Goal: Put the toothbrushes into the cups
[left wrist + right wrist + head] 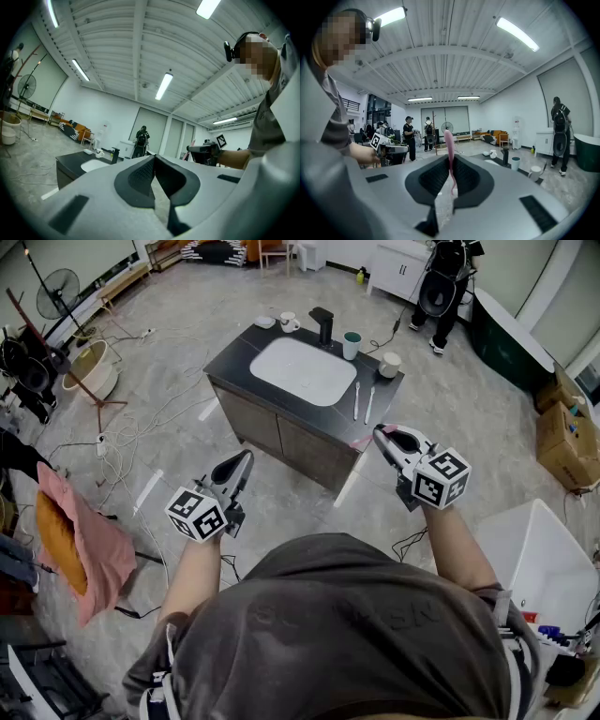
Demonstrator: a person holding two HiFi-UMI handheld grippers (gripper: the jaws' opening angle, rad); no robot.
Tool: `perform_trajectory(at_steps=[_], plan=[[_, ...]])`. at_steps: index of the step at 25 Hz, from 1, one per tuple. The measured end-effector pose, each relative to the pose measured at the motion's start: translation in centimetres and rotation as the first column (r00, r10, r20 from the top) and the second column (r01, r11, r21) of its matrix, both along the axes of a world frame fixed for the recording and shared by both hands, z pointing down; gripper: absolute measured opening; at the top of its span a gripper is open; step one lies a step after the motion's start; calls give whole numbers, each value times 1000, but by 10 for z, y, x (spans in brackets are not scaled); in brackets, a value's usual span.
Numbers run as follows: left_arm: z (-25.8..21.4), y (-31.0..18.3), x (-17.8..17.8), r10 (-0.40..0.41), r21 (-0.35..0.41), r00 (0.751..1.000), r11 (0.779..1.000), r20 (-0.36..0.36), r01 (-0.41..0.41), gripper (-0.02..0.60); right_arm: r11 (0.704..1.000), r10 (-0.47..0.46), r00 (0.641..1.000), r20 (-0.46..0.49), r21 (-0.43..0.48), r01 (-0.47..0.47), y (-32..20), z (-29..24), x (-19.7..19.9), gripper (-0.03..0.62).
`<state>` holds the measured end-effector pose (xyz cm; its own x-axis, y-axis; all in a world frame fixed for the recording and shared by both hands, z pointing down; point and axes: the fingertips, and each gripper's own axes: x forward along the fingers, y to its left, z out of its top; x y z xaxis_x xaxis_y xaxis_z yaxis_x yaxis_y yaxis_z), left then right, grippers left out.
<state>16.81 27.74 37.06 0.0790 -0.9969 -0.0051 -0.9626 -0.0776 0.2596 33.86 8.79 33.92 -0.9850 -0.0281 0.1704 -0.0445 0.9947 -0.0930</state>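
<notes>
A dark vanity counter [234, 357] with a white basin [300, 371] stands ahead of me. On it are a green cup [352, 345], a white cup [390, 364] and a white mug [289, 322]. Two white toothbrushes [356, 399] lie side by side near the counter's right front. My right gripper [380, 430] hovers off the counter's front right corner, shut on a pink toothbrush [449, 150] that sticks up between its jaws. My left gripper [247, 456] is held in front of the cabinet, jaws shut with nothing between them [153, 159].
A black faucet [323, 324] rises behind the basin. Cables [122, 442] trail over the floor at left, near a fan [58, 294] and a pink cloth [89, 540]. Cardboard boxes [567, 432] and a white tub [544, 559] sit at right. A person [445, 282] stands beyond the vanity.
</notes>
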Motion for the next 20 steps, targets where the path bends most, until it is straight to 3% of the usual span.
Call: perform_trajectory(at_steps=[11, 20], plan=[[-2, -3, 6, -5, -4, 1000, 1000, 8, 5, 6, 1000, -9, 1000, 15, -7, 9, -4, -3, 4, 18], [-10, -18, 36, -32, -3, 999, 999, 29, 32, 6, 999, -41, 998, 40, -15, 41, -19, -8, 33, 20]])
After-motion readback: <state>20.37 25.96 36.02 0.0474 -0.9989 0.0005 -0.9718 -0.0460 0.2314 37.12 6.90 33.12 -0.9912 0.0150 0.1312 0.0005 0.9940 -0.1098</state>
